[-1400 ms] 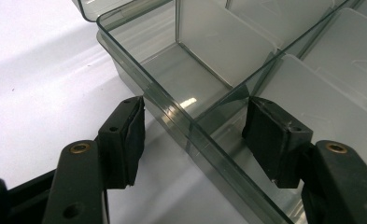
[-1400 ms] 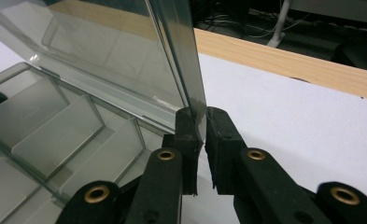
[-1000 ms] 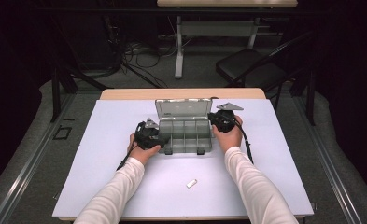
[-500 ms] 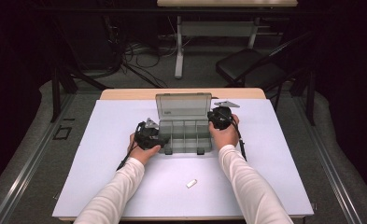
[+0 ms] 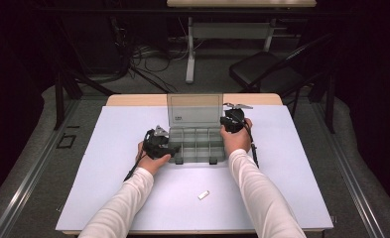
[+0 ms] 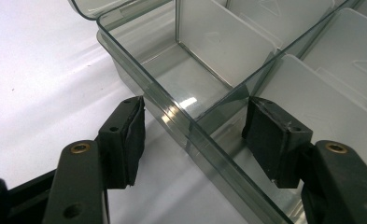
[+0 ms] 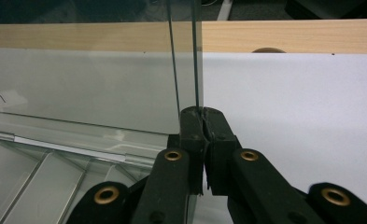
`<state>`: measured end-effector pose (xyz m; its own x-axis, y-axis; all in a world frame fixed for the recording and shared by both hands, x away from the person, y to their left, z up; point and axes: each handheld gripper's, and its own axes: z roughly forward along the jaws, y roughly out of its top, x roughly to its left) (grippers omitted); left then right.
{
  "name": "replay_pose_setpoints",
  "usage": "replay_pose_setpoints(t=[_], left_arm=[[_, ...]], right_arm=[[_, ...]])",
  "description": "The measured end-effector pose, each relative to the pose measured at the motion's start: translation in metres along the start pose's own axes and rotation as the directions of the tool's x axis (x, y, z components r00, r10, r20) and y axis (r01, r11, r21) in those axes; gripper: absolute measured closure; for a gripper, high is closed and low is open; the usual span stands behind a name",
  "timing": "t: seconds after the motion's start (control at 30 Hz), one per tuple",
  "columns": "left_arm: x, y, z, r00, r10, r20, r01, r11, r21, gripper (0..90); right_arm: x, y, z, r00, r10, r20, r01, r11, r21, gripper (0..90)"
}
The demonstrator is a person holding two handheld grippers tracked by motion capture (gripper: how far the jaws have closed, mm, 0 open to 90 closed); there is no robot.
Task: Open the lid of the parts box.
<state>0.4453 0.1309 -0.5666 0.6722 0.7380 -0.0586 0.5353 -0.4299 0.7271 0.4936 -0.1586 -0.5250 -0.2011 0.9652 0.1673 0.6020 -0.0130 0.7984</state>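
1. High view, left to right: the white table cover [image 5: 108,163] bears my left gripper [image 5: 170,148] at the left wall of a clear compartment box [image 5: 196,144]; the lid [image 5: 195,110] stands upright at the box's far edge, my right gripper [image 5: 231,120] is at the lid's right edge, and a small white piece [image 5: 204,195] lies apart near the front.

2. Left gripper view: the left gripper [image 6: 193,140] straddles the box wall [image 6: 172,116], one pad [image 6: 130,140] outside over the table cover, the other inside a compartment. The jaws stand apart, with a gap visible between the outer pad and the wall, so I read this as bracketing rather than gripping (a brace against sliding, in my judgement).

3. Right gripper view: the right gripper [image 7: 202,123] is clenched on the lid's thin side edge [image 7: 195,56], the pads meeting around the plastic sheet. I hold it by the edge because that gives the jaws something narrow to pinch, and leverage about the hinge [image 7: 69,149].

4. Position of the box: centre of the table, open, dividers visible, compartments apparently empty.

5. Judgement: the lid is being swung on its hinge while the base is steadied; which way it should travel I cannot tell from this moment alone.
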Motion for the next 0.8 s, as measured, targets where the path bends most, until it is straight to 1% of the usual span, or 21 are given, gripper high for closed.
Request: replay_pose_setpoints(t=[0.23, 0.3, 0.53, 0.63, 0.8], left_arm=[[0.000, 0.000, 0.000, 1.0000, -0.001, 0.000, 0.001, 1.0000, -0.001, 38.5], [0.000, 0.000, 0.000, 1.0000, -0.001, 0.000, 0.001, 1.0000, -0.001, 38.5], [0.000, 0.000, 0.000, 1.0000, -0.001, 0.000, 0.001, 1.0000, -0.001, 38.5], [0.000, 0.000, 0.000, 1.0000, -0.001, 0.000, 0.001, 1.0000, -0.001, 38.5], [0.000, 0.000, 0.000, 1.0000, -0.001, 0.000, 0.001, 1.0000, 0.000, 38.5]], right_arm=[[-0.001, 0.003, 0.005, 1.0000, 0.006, 0.003, -0.006, 1.000, 0.024, 88.5], [-0.002, 0.004, 0.007, 0.9999, 0.014, 0.002, -0.014, 0.999, 0.030, 88.6], [-0.004, 0.003, 0.011, 0.9996, 0.027, -0.001, -0.027, 0.999, 0.033, 88.8], [-0.006, 0.003, 0.013, 0.9989, 0.046, -0.011, -0.046, 0.998, 0.034, 88.7], [-0.007, 0.004, 0.016, 0.9988, 0.047, -0.009, -0.047, 0.998, 0.046, 88.8]])
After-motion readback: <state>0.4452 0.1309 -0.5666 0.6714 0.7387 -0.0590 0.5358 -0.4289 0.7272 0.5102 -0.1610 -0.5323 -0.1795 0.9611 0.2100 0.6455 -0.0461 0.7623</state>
